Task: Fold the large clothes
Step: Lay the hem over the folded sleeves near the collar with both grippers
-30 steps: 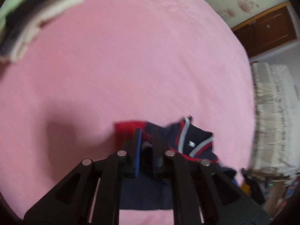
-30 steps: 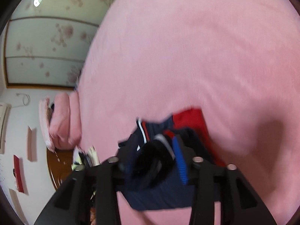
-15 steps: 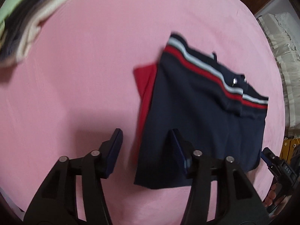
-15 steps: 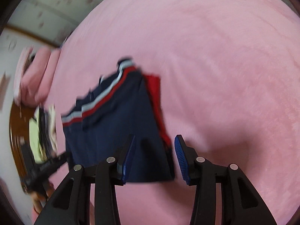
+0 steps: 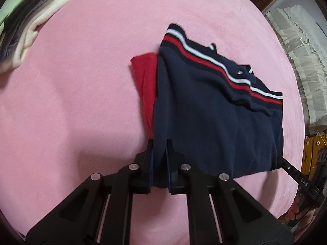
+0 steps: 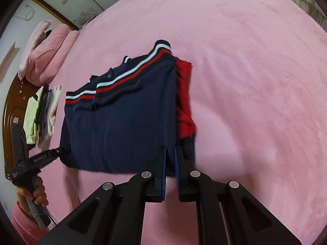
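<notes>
since half a second ago both near corners of the navy garment (image 5: 214, 122) have been clamped by left gripper (image 5: 159, 157) and right gripper (image 6: 170, 159); uneven lifting could undo folds on the pink bed (image 5: 81, 81).

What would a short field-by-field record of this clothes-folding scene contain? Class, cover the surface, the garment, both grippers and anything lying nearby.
Surface: pink blanket
Garment: navy garment, folded flat, red and white stripes along its far edge, red part showing at one side
Left gripper: shut on the garment's near edge
Right gripper: shut on the garment's near edge, at the other corner
Nearby: stack of folded clothes; pink pillows
</notes>
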